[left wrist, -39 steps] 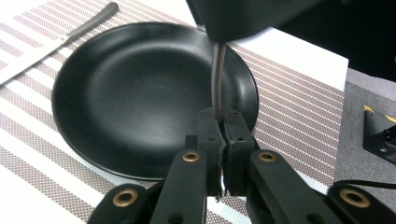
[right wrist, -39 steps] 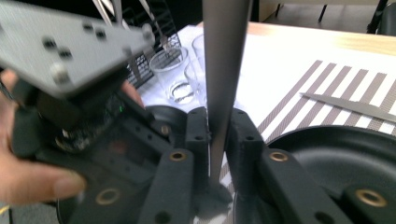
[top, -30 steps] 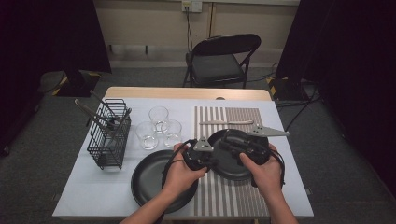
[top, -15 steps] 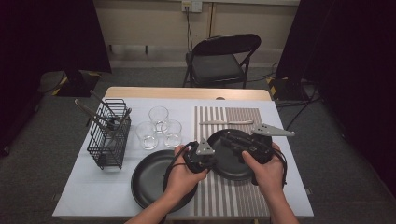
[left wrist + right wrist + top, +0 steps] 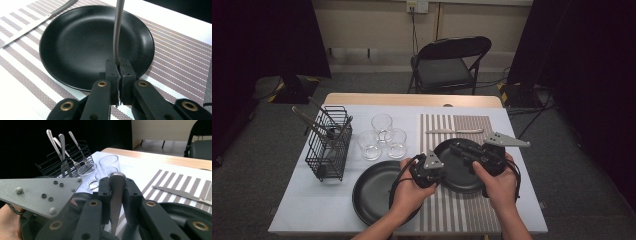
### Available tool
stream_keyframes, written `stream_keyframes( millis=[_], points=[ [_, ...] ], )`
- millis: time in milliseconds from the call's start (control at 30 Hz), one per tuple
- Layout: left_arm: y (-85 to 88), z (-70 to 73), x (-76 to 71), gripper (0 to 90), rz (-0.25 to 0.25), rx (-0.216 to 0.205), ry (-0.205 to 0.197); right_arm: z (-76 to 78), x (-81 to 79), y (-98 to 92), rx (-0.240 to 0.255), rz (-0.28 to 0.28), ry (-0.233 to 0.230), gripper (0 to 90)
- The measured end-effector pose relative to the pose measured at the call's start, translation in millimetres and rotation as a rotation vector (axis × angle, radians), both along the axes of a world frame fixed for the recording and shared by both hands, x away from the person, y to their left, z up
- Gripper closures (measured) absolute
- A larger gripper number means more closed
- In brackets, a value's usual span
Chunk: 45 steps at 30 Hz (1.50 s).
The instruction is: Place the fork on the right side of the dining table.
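Observation:
Over the black plate [image 5: 462, 176] on the striped placemat [image 5: 462, 215], both grippers hold one metal utensil. My left gripper [image 5: 118, 65] is shut on its thin shaft [image 5: 117, 30], which runs up and away over the plate [image 5: 75, 45]. My right gripper [image 5: 117, 182] has the utensil's wide rounded end [image 5: 117, 178] between its pads; its jaws have just been closing on it. From above, the left gripper [image 5: 443, 166] and the right gripper [image 5: 459, 149] face each other across the plate, a hand behind each.
A second black plate [image 5: 372, 192] lies at the near left. Three glasses [image 5: 382, 124] stand behind it, beside a wire basket [image 5: 329, 145] holding cutlery. A knife [image 5: 454, 131] lies at the placemat's far end. A folding chair [image 5: 447, 65] stands beyond the table.

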<state>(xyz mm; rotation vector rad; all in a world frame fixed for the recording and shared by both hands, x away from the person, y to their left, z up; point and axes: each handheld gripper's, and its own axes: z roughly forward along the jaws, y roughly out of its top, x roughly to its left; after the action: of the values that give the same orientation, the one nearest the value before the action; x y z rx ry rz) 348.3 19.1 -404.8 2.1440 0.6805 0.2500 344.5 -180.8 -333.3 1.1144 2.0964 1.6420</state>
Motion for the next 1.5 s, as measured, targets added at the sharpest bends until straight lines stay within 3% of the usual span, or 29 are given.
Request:
stream_keyframes(
  millis=[433, 500, 533, 667, 1067, 1300, 1500],
  points=[
    [0.8, -3.0, -0.6, 87.6, -0.002, -0.017, 0.03, -2.3, 1.0, -0.3, -0.005, 0.009, 0.013, 78.3],
    [1.6, -3.3, 0.0, 87.5, -0.012, -0.036, 0.04, -2.1, 0.8, -1.0, -0.005, 0.01, 0.013, 78.3],
    [2.1, -3.2, 0.4, 85.2, -0.021, -0.067, 0.056, -1.3, 0.7, -2.2, -0.003, 0.011, 0.012, 78.4],
    [3.8, -1.7, 0.0, 82.4, -0.035, -0.07, 0.071, -0.9, 0.6, -3.8, -0.009, 0.005, 0.009, 78.5],
    [10.8, 12.3, 0.8, 54.9, -0.089, -0.06, 0.111, 0.0, -0.2, -10.2, 0.0, 0.009, 0.016, 78.6],
    [18.4, 19.2, -0.3, 38.1, -0.133, -0.071, 0.101, 1.6, -2.9, -15.4, 0.002, 0.004, 0.01, 78.6],
    [26.3, 23.3, -0.4, 28.2, -0.138, -0.064, 0.101, 1.5, -4.0, -16.8, 0.002, 0.02, 0.01, 78.6]
  ],
)
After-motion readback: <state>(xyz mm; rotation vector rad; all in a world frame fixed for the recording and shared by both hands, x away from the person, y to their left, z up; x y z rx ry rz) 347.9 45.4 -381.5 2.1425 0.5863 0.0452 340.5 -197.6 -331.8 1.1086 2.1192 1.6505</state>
